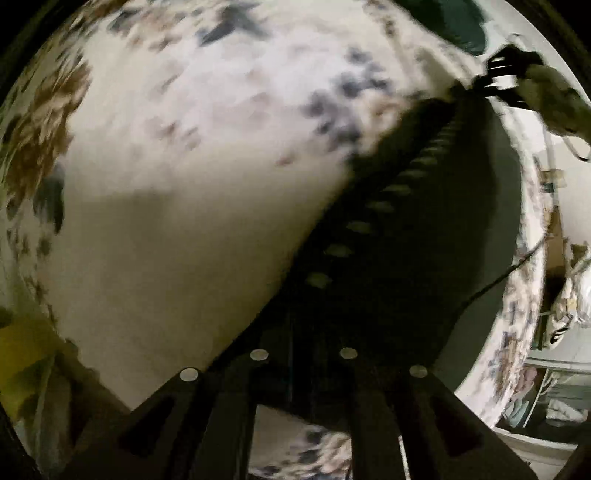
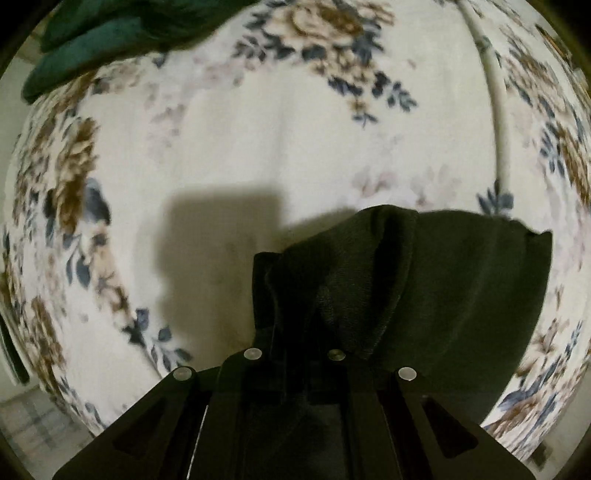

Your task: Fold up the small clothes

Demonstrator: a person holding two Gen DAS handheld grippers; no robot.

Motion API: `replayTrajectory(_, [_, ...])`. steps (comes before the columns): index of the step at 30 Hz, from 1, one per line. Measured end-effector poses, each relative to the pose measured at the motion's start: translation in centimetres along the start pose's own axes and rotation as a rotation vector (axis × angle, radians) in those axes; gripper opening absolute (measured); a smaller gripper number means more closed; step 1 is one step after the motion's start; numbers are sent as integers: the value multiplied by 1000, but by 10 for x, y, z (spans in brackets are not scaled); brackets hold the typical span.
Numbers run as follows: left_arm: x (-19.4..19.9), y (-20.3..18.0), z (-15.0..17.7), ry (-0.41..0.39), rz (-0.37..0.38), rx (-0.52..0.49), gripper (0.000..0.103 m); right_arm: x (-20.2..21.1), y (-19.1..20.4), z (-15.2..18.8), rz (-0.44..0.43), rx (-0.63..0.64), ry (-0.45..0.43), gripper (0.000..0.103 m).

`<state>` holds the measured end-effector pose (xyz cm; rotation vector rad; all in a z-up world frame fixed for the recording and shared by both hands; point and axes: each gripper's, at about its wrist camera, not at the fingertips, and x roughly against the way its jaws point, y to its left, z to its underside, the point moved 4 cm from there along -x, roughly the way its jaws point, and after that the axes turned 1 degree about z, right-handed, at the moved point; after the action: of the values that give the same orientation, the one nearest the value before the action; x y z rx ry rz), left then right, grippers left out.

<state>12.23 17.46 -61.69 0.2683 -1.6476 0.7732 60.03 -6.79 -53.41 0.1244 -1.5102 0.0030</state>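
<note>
No text, label, brand, number or sign can be read in either view. The floral bedsheet carries only a printed pattern of brown and blue flowers, with no lettering. The dark garment shows plain knit fabric with no tag or print in sight. The teal cloth at the upper left of the right wrist view is likewise plain. In the left wrist view, the cluttered items at the right edge are too blurred and small for any writing on them to be made out.
</note>
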Motion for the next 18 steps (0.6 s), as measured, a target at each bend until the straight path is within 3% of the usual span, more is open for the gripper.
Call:
replayTrajectory(4, [13,23,6,6,-14,14,25,16,-4,20,-108,3,-15,41])
replayTrajectory(6, [20,31,9,13,-33,7,35,31,-9,46,-151,24,-28,45])
replayTrajectory(8, [25,33,11,17,-30,6,41,41,-16,78,-195,46,-28,61])
replayTrajectory(11, [29,25,7,17,-20,-17,42,46,-34,140,-220,77,-23,66])
replayTrajectory(14, [26,5,3,5,-25,-77,45,31,-64,209,-188,89,-12,68])
replayTrajectory(18, [-2,-28,-3,11,-82,-176,47,-2,-110,300,-217,-18,57,68])
